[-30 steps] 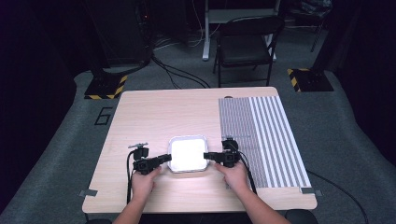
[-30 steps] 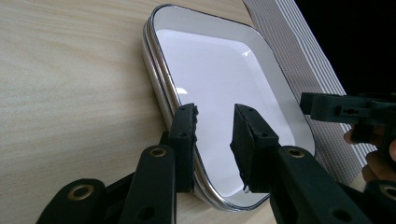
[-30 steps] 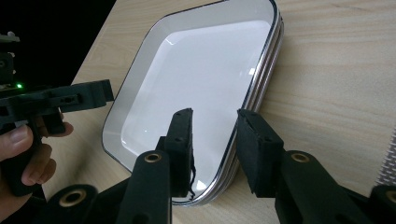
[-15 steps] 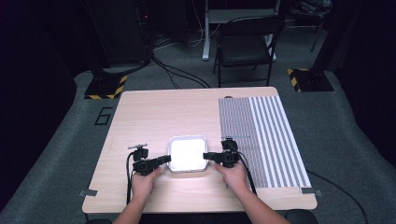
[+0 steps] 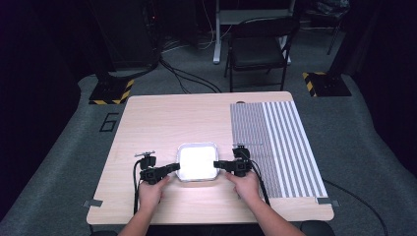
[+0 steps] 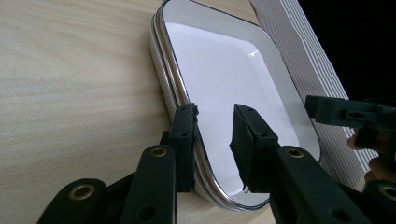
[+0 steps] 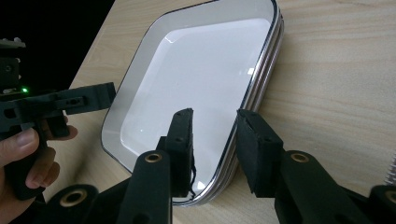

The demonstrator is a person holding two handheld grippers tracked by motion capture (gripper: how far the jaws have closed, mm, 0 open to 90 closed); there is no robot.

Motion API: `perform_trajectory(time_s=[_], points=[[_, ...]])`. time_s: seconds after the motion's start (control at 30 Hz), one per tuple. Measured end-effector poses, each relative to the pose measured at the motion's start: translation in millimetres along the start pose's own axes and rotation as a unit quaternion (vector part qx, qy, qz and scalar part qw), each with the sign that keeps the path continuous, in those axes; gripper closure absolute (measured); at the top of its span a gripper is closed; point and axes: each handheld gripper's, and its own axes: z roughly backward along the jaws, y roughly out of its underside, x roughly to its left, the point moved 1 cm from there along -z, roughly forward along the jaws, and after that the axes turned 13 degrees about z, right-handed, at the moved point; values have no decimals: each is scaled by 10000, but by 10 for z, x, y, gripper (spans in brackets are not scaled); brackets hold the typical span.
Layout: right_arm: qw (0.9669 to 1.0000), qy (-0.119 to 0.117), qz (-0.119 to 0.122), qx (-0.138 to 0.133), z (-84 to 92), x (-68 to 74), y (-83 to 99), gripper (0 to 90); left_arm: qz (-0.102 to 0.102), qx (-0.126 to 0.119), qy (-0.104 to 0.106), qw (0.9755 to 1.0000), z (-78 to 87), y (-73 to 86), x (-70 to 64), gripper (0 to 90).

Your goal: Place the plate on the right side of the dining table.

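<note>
Both the left tongs [image 6: 215, 135] and right tongs [image 7: 215, 140] stand open astride opposite rims of the stacked white trays [image 5: 197, 161]; gripping and lifting evidently remain outstanding.

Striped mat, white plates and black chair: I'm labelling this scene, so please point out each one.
striped mat [image 5: 282, 147]: high view, middle of its cloth.
white plates [image 5: 197, 162]: high view, top plate's centre.
black chair [image 5: 259, 51]: high view, its seat.
</note>
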Motion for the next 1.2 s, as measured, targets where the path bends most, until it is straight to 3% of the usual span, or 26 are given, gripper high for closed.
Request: perform_trajectory(time_s=[0.27,0.53,0.83,1.2], points=[[10000,-25,-55,6,13,-3,-7,692,82,80,71,9999,8,-18,13,695],[9999,128,10,44,2,-6,1,779,-116,-2,-212,9997,-3,-8,-14,773],[9996,273,70,57,4,15,5,827,-48,-51,-249,9997,-7,1,-31,776],[9985,453,274,97,-13,51,12,829,-136,-140,-390,9991,-16,14,-53,806]])
